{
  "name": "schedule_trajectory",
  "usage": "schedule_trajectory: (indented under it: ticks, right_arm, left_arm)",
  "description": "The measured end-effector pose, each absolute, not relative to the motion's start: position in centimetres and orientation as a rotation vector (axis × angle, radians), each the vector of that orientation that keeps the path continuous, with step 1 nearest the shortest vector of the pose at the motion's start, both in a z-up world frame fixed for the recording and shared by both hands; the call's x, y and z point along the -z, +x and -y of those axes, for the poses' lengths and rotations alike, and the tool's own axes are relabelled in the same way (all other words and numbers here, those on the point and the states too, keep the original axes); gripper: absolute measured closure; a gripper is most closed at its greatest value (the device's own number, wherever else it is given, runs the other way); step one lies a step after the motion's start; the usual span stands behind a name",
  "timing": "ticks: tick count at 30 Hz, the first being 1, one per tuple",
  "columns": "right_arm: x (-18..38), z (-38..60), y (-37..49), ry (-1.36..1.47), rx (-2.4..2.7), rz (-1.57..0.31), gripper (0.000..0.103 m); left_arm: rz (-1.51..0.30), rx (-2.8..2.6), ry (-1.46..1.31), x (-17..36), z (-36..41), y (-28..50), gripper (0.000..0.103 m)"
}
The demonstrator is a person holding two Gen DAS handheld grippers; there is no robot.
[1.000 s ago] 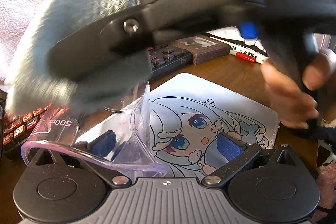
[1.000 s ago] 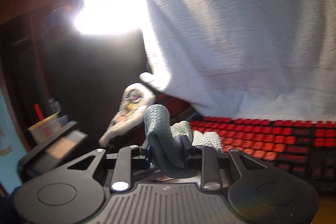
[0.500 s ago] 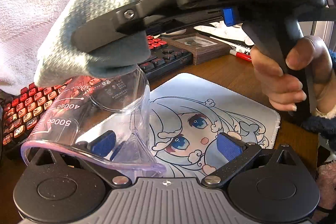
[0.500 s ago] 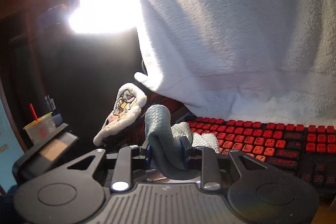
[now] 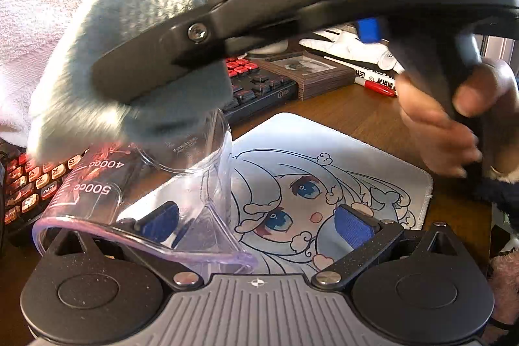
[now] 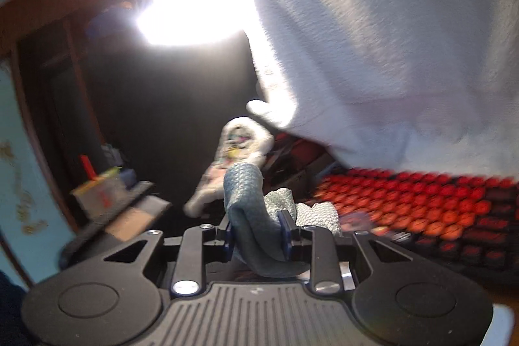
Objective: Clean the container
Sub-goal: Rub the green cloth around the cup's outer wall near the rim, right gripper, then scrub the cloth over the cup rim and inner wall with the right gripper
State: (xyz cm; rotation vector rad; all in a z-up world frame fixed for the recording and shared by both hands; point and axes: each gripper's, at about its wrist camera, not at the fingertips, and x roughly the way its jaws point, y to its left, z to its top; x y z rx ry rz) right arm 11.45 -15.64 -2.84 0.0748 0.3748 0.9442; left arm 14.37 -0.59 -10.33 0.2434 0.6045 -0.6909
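So the left gripper (image 5: 256, 226) has its jaws spread wide, with the side wall of the clear measuring cup (image 5: 152, 184) between them; its left blue pad sits inside the cup near the wall, and whether the pads press I cannot tell. The cup lies tipped over at the near left, low above the counter (image 5: 366, 115) and the mouse mat (image 5: 324, 171), so its round bottom points far away for wiping. The right gripper (image 6: 259, 235) has its jaws squeezed almost shut on the folded blue cloth (image 5: 107, 54), which rubs the cup's far end.
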Motion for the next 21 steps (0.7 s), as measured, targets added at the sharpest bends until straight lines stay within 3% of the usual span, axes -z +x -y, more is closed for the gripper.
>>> schedule_trajectory:
  ticks: [17,21]
  right_arm:
    - [3.2,15.6,11.9,0.163,-1.039,-0.420,0.076]
    - [2.7,16.0,11.8,0.060,-0.907,-0.373,0.076]
  left_arm:
    - [-0.605,0.691,0.243,10.2,0.3,14.1,0.000]
    - [-0.605,0.691,0.243,10.3,0.3,14.1,0.000]
